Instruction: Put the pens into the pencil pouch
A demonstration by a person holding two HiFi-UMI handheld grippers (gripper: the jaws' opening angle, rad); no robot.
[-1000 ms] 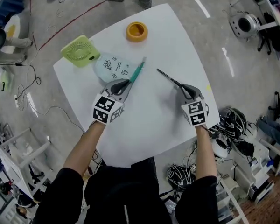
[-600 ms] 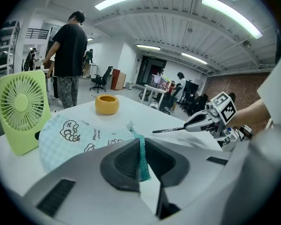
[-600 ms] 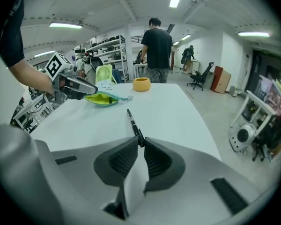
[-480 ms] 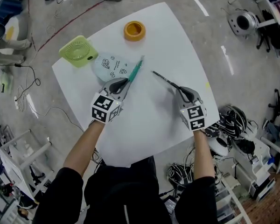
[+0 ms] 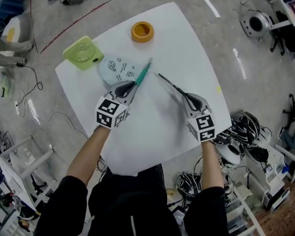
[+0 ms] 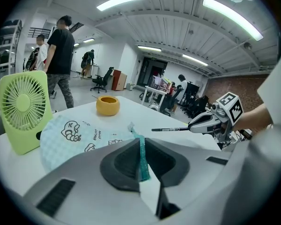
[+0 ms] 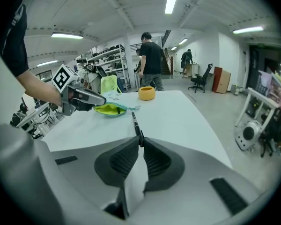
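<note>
Here, head view: the right gripper (image 5: pixel 189 98) has swung the black pen (image 5: pixel 172 85) a little away from the counter's (image 5: pixel 157 136) right corner and toward its middle. The pen's free tip now points toward the pencil pouch (image 5: pixel 115 69) but stands well apart from it, and a soft shadow beneath suggests the pen is clear of the surface. The left gripper (image 5: pixel 129 88) has not shifted. The pouch lies near the far-left edge, just beside the green fan (image 5: pixel 81 53), with the yellow ring (image 5: pixel 142 31) nearer the far corner. Left gripper view: the jaws are clenched on a teal strip (image 6: pixel 142 159) running off the pouch, apparently its zipper end, which pins the pouch in place. The pen comes in from the right, level and in the air. Right gripper view: the jaws have just been closing and now grasp the pen by its rear end, the barrel running straight ahead toward the pouch, whose yellow-green lining (image 7: pixel 107 109) shows at a gaping mouth. By this reading the pick-up is finished and the carry begun. Insertion is not yet done, so the tip must next be brought into that mouth while the left side holds the opening steady.
</note>
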